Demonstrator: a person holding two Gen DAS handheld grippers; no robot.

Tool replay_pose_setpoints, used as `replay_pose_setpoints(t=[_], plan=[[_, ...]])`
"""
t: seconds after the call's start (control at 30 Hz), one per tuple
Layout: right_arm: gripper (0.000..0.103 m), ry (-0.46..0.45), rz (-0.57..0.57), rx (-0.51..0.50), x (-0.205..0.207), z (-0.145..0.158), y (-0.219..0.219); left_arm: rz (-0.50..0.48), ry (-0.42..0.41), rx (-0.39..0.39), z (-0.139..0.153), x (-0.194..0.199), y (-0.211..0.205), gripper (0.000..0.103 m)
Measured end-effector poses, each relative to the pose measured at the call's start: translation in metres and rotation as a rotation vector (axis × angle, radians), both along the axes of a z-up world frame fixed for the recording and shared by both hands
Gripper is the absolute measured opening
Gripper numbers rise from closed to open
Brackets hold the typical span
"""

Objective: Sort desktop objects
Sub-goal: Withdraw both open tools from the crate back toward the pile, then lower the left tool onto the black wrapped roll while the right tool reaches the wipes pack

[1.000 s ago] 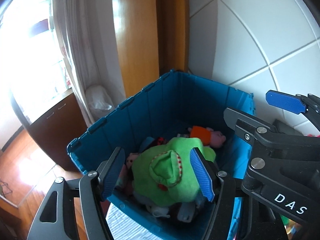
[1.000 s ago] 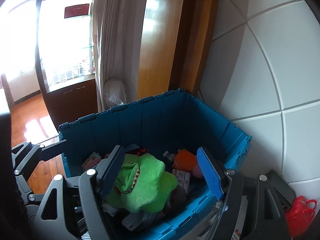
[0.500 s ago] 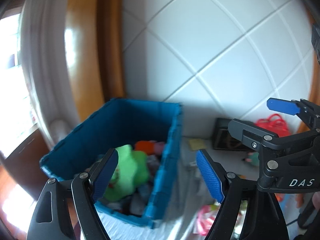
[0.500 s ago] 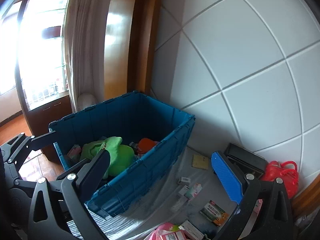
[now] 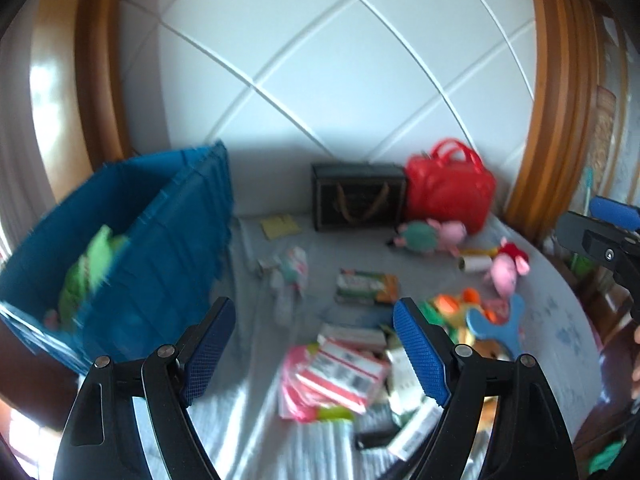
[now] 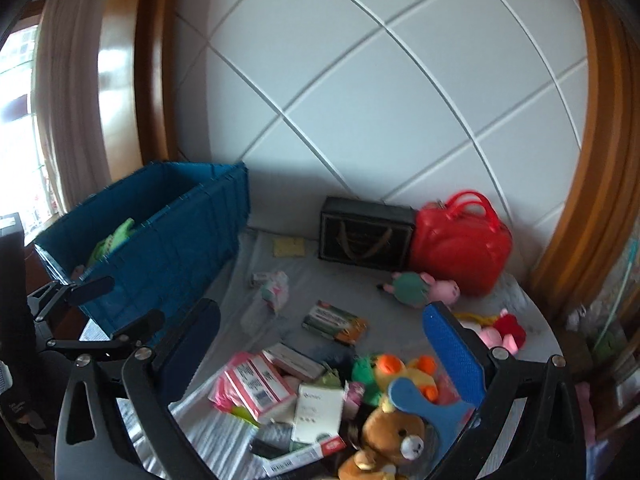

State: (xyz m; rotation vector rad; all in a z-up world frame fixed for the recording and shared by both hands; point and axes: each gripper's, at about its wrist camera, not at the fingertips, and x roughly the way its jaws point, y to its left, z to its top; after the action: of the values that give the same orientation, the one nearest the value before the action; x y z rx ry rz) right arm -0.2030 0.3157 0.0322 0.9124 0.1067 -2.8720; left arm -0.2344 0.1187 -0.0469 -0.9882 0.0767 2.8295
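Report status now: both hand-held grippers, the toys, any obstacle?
Left hand-held gripper open, empty. Right hand-held gripper open, empty. Toy pile on table, blue crate beside. Nothing blocking.

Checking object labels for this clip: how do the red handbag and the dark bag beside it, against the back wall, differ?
The red handbag is glossy and rounded, with soft bulging sides; the dark bag is matte, boxy and flat-faced. The handbag's red handles arch up above its top, while the dark bag's tan handles hang down against its front. The handbag stands slightly taller. Both sit upright, side by side, against the white wall on the grey cloth.
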Motion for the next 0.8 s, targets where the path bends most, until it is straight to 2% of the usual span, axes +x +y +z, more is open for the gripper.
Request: replay_pose_setpoints(t=[0.13,0.3,0.47,0.63,0.8], plan=[[0.103,-0.126,-0.063,-0.068,0.019,-0.062,0.056,-0.01,-0.101,-0.004,-0.057,0.022,0.037,0.082],[0.103,-0.212,-0.065,-0.132,0.048,-0.128,0.087,0.014,-0.194,-0.04,-0.129,0.055,0.072,0.082],[0.103,-0.341,-0.059,-0.16,0.067,-0.196,0.093,0.003,-0.281,-0.104,-0.189,0.082,0.095,0.082],[0.103,-0.453,-0.062,-0.158,0.09,-0.258,0.087,-0.059,-0.338,-0.164,-0.23,0.097,0.106,0.082],[0.103,-0.494,-0.092,-0.156,0.098,-0.294,0.078,-0.088,-0.372,-0.18,-0.262,0.09,0.107,0.082]])
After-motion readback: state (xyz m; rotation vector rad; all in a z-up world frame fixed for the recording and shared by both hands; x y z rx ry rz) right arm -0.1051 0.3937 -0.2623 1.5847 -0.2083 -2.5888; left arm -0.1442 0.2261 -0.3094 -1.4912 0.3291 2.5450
